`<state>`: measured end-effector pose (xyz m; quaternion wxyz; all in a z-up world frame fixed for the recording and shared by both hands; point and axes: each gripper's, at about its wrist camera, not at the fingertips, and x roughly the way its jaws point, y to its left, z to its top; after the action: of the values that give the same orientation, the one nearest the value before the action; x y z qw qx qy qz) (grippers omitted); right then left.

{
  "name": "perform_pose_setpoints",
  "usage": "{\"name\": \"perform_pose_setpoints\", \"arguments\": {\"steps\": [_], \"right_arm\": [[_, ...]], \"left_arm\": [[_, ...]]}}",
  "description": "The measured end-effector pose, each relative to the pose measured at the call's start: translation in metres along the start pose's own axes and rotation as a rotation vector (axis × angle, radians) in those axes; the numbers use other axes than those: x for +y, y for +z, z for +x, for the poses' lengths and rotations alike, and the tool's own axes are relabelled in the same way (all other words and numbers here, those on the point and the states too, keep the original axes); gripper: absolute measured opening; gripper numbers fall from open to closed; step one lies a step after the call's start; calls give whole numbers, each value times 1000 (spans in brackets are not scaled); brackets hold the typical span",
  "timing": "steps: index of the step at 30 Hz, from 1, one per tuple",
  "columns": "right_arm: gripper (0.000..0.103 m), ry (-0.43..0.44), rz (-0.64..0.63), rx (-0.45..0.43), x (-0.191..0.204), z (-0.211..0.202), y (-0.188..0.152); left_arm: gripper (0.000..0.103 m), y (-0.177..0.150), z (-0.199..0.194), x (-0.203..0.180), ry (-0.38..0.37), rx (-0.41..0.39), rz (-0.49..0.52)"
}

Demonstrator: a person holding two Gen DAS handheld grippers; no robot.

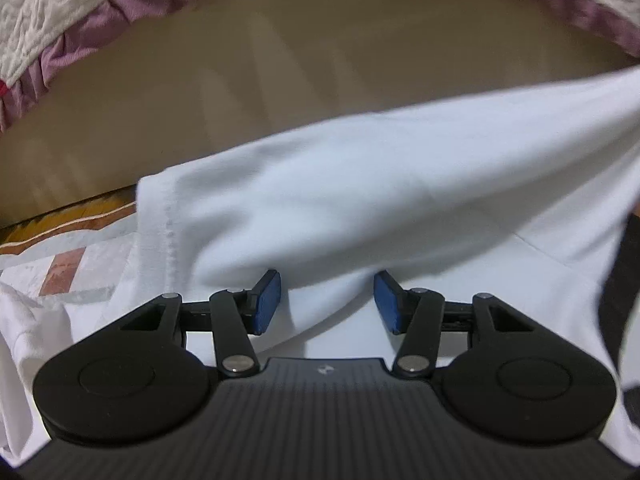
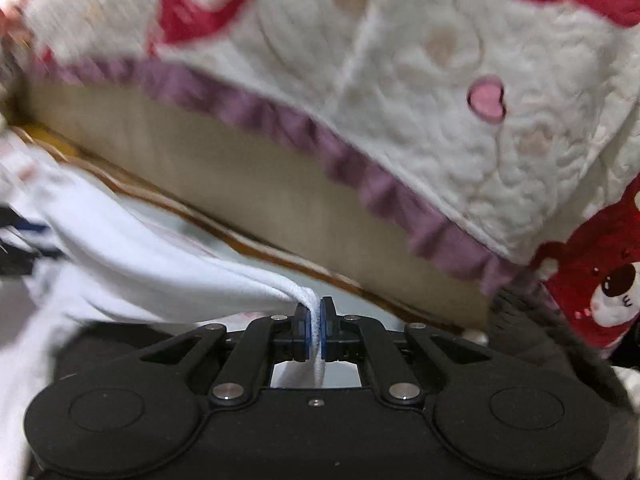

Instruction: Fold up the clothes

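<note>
White shirt [image 1: 360,184], soft knit, stitched hem at its left edge, lies rumpled on a patterned sheet [image 1: 60,248]; one fold lifts toward the right. Left gripper [image 1: 327,303] spread, blue pads [image 1: 267,300] bare, hovering just over the cloth, nothing between them. Right gripper [image 2: 315,334] pressed together on a bunched ribbed edge of the shirt [image 2: 160,276], fabric drawn taut leftward. Behind: tan panel [image 2: 240,184] under a quilted cream quilt [image 2: 440,80] with purple ruffle. Only the right view shows its red bear print and pink heart.
</note>
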<state>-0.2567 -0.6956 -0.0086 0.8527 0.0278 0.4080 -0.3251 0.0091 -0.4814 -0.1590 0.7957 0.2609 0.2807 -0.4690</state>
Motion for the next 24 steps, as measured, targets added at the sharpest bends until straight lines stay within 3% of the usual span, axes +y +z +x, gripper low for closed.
{"name": "perform_pose_setpoints", "arguments": {"steps": [3, 8, 11, 13, 15, 16, 17, 19, 22, 24], "right_arm": [[7, -23, 33, 97, -19, 44, 6], [11, -152, 48, 75, -21, 100, -14], [29, -264, 76, 38, -21, 113, -32], [34, -271, 97, -35, -19, 105, -37], [50, -268, 130, -125, -15, 79, -50], [60, -266, 147, -170, -12, 65, -57], [62, -255, 165, -196, -10, 52, -67], [63, -241, 180, -215, 0, 25, -91], [63, -207, 132, -181, 20, 12, -120], [63, -190, 115, -143, 27, 19, -129]], "left_arm": [[51, 16, 20, 4, 63, 54, -4], [53, 32, 31, 5, 159, 63, 57], [53, 40, 39, 10, 233, 67, 54], [53, 41, 44, 14, 260, 71, 54], [53, 39, 41, 12, 285, 44, 68], [53, 37, 33, 7, 258, 3, 78], [53, 36, 24, 0, 216, -36, 90], [53, 31, 4, -26, 47, -98, 126], [53, 22, -19, -73, -127, -157, 259], [53, 14, -21, -96, -172, -161, 319]]}}
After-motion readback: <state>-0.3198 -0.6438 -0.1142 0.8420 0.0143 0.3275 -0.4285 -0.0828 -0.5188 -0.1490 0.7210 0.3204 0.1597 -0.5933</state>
